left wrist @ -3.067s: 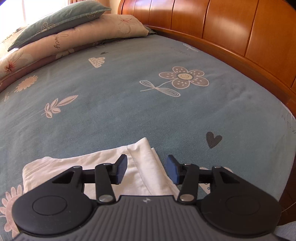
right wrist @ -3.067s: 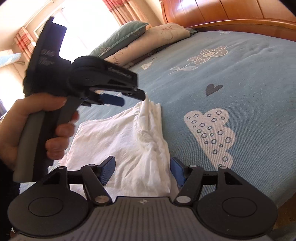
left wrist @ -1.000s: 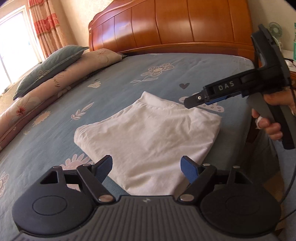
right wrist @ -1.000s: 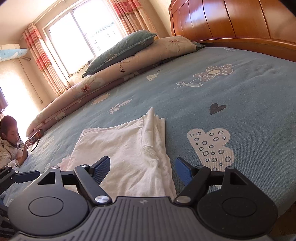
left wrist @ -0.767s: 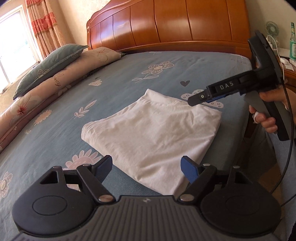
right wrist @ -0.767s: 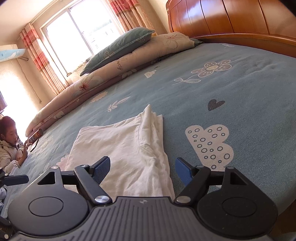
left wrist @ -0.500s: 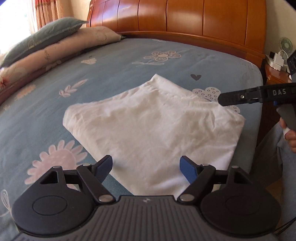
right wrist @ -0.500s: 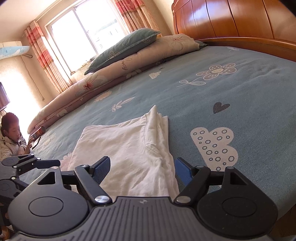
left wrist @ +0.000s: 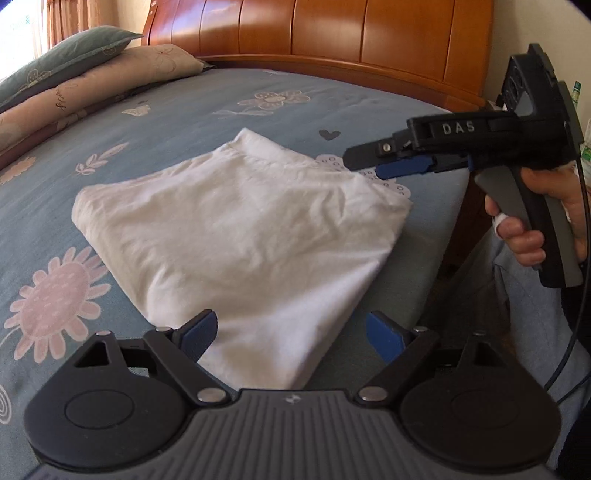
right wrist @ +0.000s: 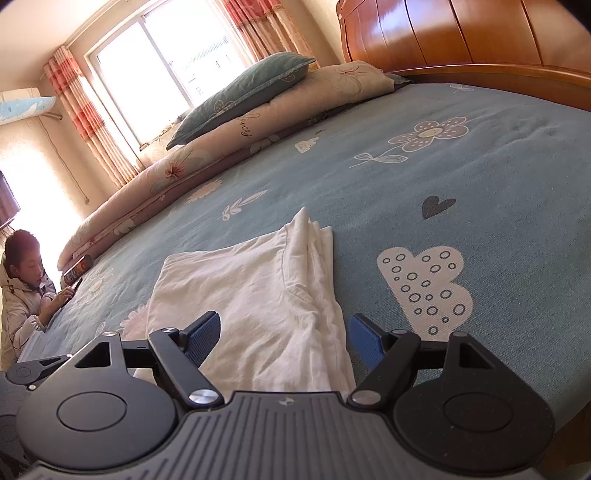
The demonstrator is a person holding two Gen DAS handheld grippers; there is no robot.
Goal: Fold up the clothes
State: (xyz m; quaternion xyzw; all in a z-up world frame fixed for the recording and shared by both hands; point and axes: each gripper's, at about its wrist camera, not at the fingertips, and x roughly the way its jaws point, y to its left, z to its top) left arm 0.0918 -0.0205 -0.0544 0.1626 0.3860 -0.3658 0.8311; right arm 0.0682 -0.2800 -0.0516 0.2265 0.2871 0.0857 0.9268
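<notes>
Blue flowery bedsheet (left wrist: 177, 122) fills both views, with pillows (right wrist: 258, 92) stacked at the far left by the window and a wooden headboard (left wrist: 332, 33) behind. Left gripper (left wrist: 291, 332) hangs wide open with nothing in it, right over the near edge of the folded white garment (left wrist: 236, 229) lying flat mid-bed. Over on the right, the right gripper (right wrist: 284, 332) is also spread open and empty above the garment's other edge.

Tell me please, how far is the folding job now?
Done: the white garment lies folded into a compact stack on the blue bedspread. In hand: nothing; the left gripper and right gripper are both open, off the cloth. Left: perhaps one more fold or tidying its layered edge.
</notes>
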